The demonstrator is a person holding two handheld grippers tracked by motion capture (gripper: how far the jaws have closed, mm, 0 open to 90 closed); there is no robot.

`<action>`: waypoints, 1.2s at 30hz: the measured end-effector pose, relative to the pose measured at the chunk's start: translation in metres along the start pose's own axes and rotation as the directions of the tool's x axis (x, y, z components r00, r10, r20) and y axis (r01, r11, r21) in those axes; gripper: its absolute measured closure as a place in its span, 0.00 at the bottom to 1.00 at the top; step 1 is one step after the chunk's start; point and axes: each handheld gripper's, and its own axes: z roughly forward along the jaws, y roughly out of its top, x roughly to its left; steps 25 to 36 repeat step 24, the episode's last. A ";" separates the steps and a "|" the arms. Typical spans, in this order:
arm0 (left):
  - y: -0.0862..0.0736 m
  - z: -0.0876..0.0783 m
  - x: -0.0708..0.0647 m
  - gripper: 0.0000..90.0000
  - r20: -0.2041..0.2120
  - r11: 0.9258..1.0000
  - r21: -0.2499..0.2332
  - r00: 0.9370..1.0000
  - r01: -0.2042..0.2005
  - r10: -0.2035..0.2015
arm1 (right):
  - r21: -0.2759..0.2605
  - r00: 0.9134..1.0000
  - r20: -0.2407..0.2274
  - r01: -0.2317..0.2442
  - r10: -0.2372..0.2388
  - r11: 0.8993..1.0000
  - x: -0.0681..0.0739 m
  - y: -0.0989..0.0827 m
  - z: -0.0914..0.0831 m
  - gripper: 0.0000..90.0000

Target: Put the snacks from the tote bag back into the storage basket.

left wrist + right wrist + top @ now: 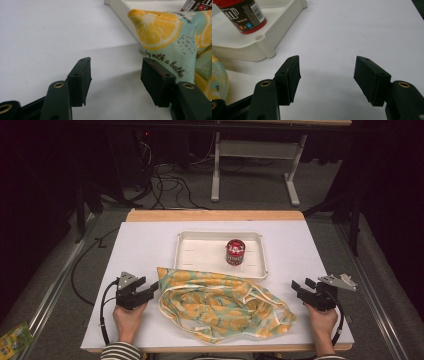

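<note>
A crumpled lemon-print bag (pixel 222 306) lies on the white table (pixel 140 250), its far edge against a white tray (pixel 187 255). A red and brown candy canister (pixel 234 252) stands upright in the tray's right half. My left gripper (pixel 151 287) rests at the bag's left corner, open, with nothing between its jaws. In the left gripper view (pixel 116 77) the bag (pixel 172 42) lies just past the right jaw. My right gripper (pixel 299 286) sits to the right of the bag, open and empty. The right gripper view (pixel 328 75) has the canister (pixel 243 15) and tray (pixel 259 42) at upper left.
The table's wooden far edge (pixel 215 215) borders a carpeted floor with cables (pixel 170 185) and a desk frame (pixel 255 150). A green packet (pixel 15 340) lies on the floor at lower left. Bare white table surface (pixel 310 250) spreads right of the tray.
</note>
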 end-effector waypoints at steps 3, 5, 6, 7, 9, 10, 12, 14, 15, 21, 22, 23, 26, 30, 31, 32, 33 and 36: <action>0.000 0.001 -0.001 0.47 -0.008 1.000 0.004 1.000 -0.011 0.011 | -0.004 1.000 0.002 0.022 -0.022 1.000 0.001 -0.001 0.000 0.42; -0.001 0.002 -0.001 0.46 -0.011 1.000 0.009 1.000 -0.010 0.010 | -0.001 1.000 0.004 0.022 -0.022 1.000 0.002 -0.001 0.000 0.42; -0.001 0.002 -0.001 0.47 -0.011 1.000 0.008 1.000 -0.008 0.008 | -0.004 0.999 0.009 0.032 -0.032 0.999 0.003 -0.002 0.000 0.42; -0.001 0.002 -0.001 0.46 -0.010 1.000 0.011 1.000 -0.005 0.005 | -0.005 0.999 0.012 0.035 -0.035 0.999 0.003 -0.002 0.000 0.42; -0.002 0.002 -0.001 0.46 -0.010 1.000 0.013 1.000 -0.010 0.010 | -0.004 0.999 0.013 0.040 -0.040 0.999 0.004 -0.002 0.000 0.42; -0.002 0.002 -0.001 0.46 -0.010 1.000 0.013 1.000 -0.010 0.010 | -0.004 0.999 0.013 0.040 -0.040 0.999 0.004 -0.002 0.000 0.42; -0.002 0.002 -0.002 0.46 -0.015 1.000 0.016 1.000 -0.018 0.018 | -0.005 0.999 0.021 0.047 -0.047 0.999 0.005 -0.003 0.000 0.41; -0.002 0.002 -0.003 0.46 -0.013 1.000 0.017 1.000 -0.020 0.020 | -0.005 0.998 0.028 0.055 -0.055 0.998 0.006 -0.003 0.000 0.41; -0.003 0.002 -0.003 0.46 -0.011 1.000 0.016 1.000 -0.020 0.020 | -0.008 0.998 0.030 0.060 -0.060 0.998 0.006 -0.003 0.000 0.41; -0.003 0.002 -0.004 0.46 -0.008 0.999 0.026 1.000 -0.027 0.028 | -0.024 0.999 0.031 0.043 -0.042 0.999 0.005 -0.004 -0.002 0.41; -0.003 0.002 -0.004 0.46 -0.008 0.999 0.026 1.000 -0.027 0.028 | -0.024 0.999 0.031 0.043 -0.042 0.999 0.005 -0.004 -0.002 0.41; -0.003 0.002 -0.004 0.46 -0.005 0.999 0.025 1.000 -0.028 0.028 | -0.020 0.999 0.029 0.037 -0.037 0.999 0.005 -0.004 -0.001 0.40; -0.003 0.002 -0.004 0.46 -0.005 0.999 0.025 1.000 -0.028 0.028 | -0.020 0.999 0.028 0.037 -0.037 0.999 0.004 -0.004 -0.001 0.40; -0.003 0.002 -0.004 0.46 -0.005 0.999 0.025 1.000 -0.028 0.028 | -0.020 0.999 0.028 0.037 -0.037 0.999 0.004 -0.004 -0.001 0.40; -0.003 0.002 -0.004 0.46 -0.005 0.999 0.025 1.000 -0.028 0.028 | -0.020 0.999 0.028 0.037 -0.037 0.999 0.004 -0.004 -0.001 0.40; -0.003 0.002 -0.004 0.46 -0.005 0.999 0.025 1.000 -0.028 0.028 | -0.020 0.999 0.028 0.037 -0.037 0.999 0.004 -0.004 -0.001 0.40; -0.003 0.002 -0.004 0.46 -0.005 0.999 0.025 1.000 -0.028 0.028 | -0.020 0.999 0.028 0.037 -0.037 0.999 0.004 -0.004 -0.001 0.40; -0.003 0.002 -0.004 0.46 -0.005 0.999 0.025 1.000 -0.028 0.028 | -0.020 0.999 0.028 0.037 -0.037 0.999 0.004 -0.004 -0.001 0.40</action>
